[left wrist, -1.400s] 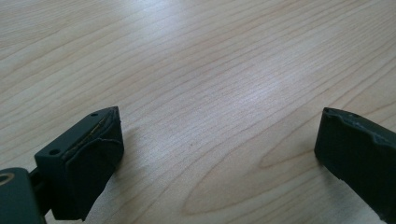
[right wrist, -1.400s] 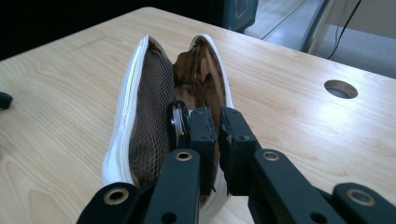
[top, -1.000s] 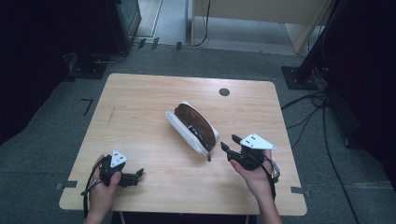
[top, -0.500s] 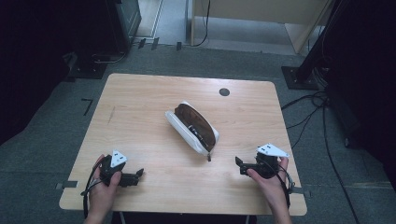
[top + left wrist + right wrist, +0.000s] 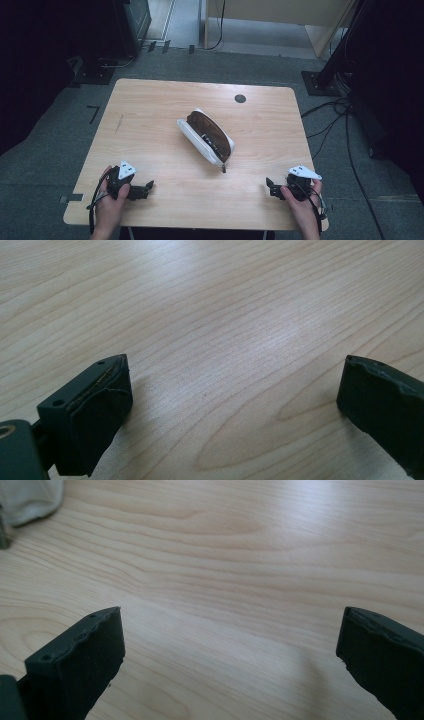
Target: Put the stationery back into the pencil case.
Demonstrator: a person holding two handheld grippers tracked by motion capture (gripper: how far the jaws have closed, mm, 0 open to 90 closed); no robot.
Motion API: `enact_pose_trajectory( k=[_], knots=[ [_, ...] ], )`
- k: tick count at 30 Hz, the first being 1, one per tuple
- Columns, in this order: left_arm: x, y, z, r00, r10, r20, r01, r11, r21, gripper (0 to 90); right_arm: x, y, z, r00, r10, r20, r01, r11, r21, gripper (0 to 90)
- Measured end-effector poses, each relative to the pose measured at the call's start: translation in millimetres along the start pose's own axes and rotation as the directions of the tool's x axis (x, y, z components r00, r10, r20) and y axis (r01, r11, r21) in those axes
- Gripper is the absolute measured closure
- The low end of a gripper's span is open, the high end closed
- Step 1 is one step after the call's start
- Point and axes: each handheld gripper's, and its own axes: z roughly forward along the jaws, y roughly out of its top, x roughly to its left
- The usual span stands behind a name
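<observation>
A white zip pouch point(image 5: 204, 137) with a dark brown inside lies open in the middle of the wooden table point(image 5: 150, 115), its zip pull hanging toward the front. My left gripper point(image 5: 148, 187) rests near the table's front left edge, open, with bare wood between its jaws point(image 5: 235, 390). My right gripper point(image 5: 270, 186) rests near the front right edge, also open over bare wood point(image 5: 230, 640). A corner of the pouch point(image 5: 30, 500) shows at the top left of the right gripper view. Both grippers sit well apart from the pouch.
A small dark round cable hole point(image 5: 240, 98) sits near the table's far edge. Cables point(image 5: 345, 130) trail on the grey floor to the right. Dark equipment stands point(image 5: 130, 25) behind the table.
My right gripper has pulled back from beside the pouch toward the front right edge of the table and come to rest there. The left gripper has stayed put.
</observation>
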Motion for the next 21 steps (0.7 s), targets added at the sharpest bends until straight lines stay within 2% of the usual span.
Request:
enact_pose_trajectory(
  k=[4,11,12,21],
  knots=[
    [0.2,0.0,-0.1,1.0000,0.003,-0.001,-0.003,1.0000,0.002,1.5,-8.0,-8.3,-1.2,0.9992,0.004,0.041,-0.004,0.9998,0.019,0.0],
    [0.1,0.0,0.0,1.0000,0.001,-0.001,-0.001,1.0000,0.000,1.5,-18.0,-17.2,-4.6,0.9977,0.018,0.065,-0.021,0.9987,0.047,0.0],
    [0.1,0.0,0.0,1.0000,0.001,-0.001,-0.001,1.0000,0.000,1.5,-19.7,-18.8,-6.1,0.9971,0.007,0.075,-0.011,0.9985,0.053,0.0],
    [0.1,-0.1,-0.1,1.0000,0.003,0.000,-0.003,1.0000,0.001,1.5,-22.0,-21.0,-8.6,0.9985,-0.016,0.053,0.013,0.9984,0.055,0.0]
  ],
)
